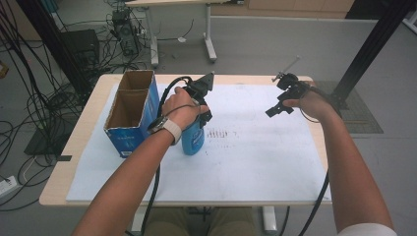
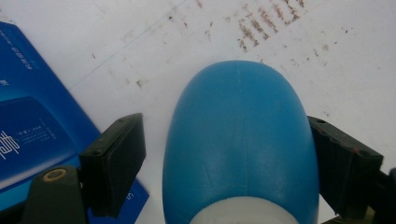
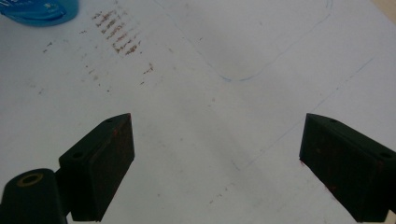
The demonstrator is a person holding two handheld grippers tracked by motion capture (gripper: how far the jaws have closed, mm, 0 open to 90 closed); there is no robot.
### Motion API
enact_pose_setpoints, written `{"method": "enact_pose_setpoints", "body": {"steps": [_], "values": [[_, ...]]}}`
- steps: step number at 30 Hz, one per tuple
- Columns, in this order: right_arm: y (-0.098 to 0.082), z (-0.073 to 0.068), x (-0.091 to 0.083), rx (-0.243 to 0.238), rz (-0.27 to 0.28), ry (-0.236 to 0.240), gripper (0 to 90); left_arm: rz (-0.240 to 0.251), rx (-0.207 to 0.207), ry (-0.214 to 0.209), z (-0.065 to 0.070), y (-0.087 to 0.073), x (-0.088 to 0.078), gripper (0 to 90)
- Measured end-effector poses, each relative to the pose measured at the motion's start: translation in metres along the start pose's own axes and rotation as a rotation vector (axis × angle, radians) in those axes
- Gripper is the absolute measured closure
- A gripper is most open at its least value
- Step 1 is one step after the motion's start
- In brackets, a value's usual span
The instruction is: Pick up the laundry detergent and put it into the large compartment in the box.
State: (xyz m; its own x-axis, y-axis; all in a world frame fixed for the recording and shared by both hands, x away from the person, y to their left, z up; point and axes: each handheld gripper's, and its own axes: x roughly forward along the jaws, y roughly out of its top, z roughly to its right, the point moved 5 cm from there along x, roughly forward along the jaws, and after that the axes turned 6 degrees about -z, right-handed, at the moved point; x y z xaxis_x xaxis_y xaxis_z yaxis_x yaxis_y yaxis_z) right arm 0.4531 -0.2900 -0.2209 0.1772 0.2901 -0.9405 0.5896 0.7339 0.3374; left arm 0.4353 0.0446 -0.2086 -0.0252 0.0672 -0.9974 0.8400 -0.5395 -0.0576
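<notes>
High view, bottle: the blue bottle (image 1: 193, 139) is standing upright on the white sheet (image 1: 246, 157) of the counter (image 1: 74, 142), just beside the blue carton (image 1: 132, 118), under the left hand (image 1: 183, 110).
Left tongs (image 2: 224, 149): they are straddling the bottle's shoulder; in the left gripper view the right pad is lying at the bottle's side while a gap is showing at the left pad, so the grip is not yet made.
Right tongs (image 3: 215, 163): they are standing released over bare sheet, well apart from the bottle, grasping nothing.
Risk, slip: the shoulder is rounded and smooth; pads closing this high could be sliding upward off the curve.
Risk, tip: one pad arriving first could be pushing the bottle over toward the carton.
Risk, clearance: the carton wall is crowding the left pad.
</notes>
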Motion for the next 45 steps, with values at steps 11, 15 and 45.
{"method": "enact_pose_setpoints", "body": {"steps": [11, 15, 45], "values": [[-0.001, 0.001, -0.001, 0.003, 0.002, 0.003, 10.3, -0.007, 0.005, -0.001, -0.001, 0.001, 0.004, 24.8], [-0.001, 0.0, 0.0, 0.002, 0.0, 0.003, 10.5, -0.011, 0.01, -0.006, -0.002, 0.002, 0.004, 27.0], [-0.005, 0.0, -0.002, 0.011, 0.001, 0.002, 10.8, -0.045, 0.006, -0.056, -0.008, 0.008, 0.006, 38.9]]}}
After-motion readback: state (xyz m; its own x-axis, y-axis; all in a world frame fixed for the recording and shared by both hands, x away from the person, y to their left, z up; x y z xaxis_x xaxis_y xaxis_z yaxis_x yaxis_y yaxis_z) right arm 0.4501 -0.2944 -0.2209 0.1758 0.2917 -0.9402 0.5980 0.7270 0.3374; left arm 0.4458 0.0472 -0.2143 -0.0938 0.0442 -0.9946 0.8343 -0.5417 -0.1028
